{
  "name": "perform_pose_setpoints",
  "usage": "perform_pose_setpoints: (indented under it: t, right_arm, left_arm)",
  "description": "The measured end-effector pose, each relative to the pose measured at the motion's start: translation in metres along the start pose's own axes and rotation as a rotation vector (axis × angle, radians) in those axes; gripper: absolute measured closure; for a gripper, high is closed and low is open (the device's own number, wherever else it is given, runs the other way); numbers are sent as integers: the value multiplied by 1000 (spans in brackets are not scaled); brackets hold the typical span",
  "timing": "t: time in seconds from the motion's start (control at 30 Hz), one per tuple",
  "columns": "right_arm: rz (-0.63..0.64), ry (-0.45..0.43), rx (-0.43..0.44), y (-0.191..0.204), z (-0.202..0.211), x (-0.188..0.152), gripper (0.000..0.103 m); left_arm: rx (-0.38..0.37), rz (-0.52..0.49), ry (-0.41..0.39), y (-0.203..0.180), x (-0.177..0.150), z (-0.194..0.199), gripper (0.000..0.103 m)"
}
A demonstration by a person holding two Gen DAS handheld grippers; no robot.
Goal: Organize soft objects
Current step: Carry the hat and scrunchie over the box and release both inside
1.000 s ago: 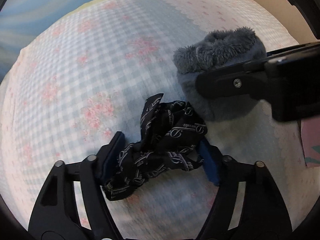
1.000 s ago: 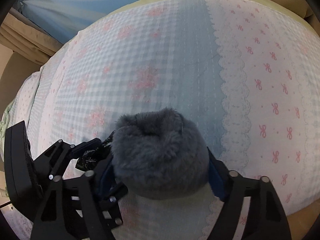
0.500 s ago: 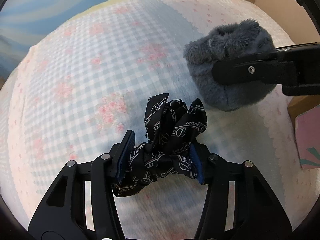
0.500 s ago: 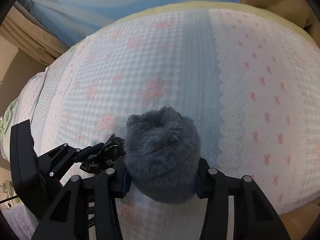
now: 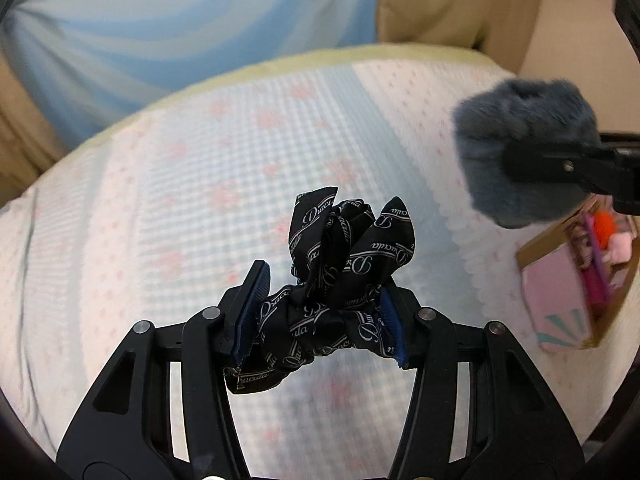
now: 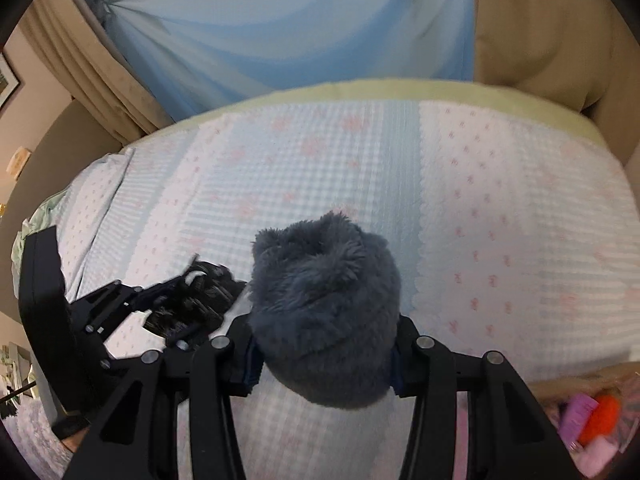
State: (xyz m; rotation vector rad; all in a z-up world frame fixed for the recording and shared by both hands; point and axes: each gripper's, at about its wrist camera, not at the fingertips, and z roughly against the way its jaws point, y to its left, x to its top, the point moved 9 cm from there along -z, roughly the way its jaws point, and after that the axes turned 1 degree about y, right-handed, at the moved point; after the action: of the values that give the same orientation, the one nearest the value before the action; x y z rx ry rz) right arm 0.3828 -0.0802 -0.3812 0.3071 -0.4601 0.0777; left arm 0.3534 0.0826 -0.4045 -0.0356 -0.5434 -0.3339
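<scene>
My left gripper is shut on a black scrunchie with white script lettering and holds it above the bed. My right gripper is shut on a fluffy grey plush item, also lifted off the bed. In the left wrist view the grey plush item hangs at the upper right with the right gripper's finger across it. In the right wrist view the left gripper with the black scrunchie shows at the lower left.
The bed has a blue-and-white checked cover with pink flowers and bows. A cardboard box with pink and orange soft items stands off the bed's right edge; it shows in the right wrist view. A blue curtain hangs behind.
Both grippers closed on their items and lifted them off the bed. The views pulled back, so the curtain and the box at the right came into sight.
</scene>
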Motion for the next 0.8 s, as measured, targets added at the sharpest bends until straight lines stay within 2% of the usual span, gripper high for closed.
perform_pose_setpoints:
  t: [0.23, 0.37, 0.57, 0.8]
  right_arm:
    - [2, -71, -27, 18, 102, -20, 59]
    - [3, -89, -32, 25, 155, -41, 59]
    - [31, -90, -14, 33, 215, -81, 59]
    - [57, -110, 23, 23, 255, -108, 59]
  left_arm:
    - [75, 94, -58, -11, -3, 113, 54]
    - [106, 135, -81, -24, -11, 163, 54]
    - [111, 240, -74, -45, -43, 219, 54]
    - [133, 263, -97, -92, -57, 247, 54]
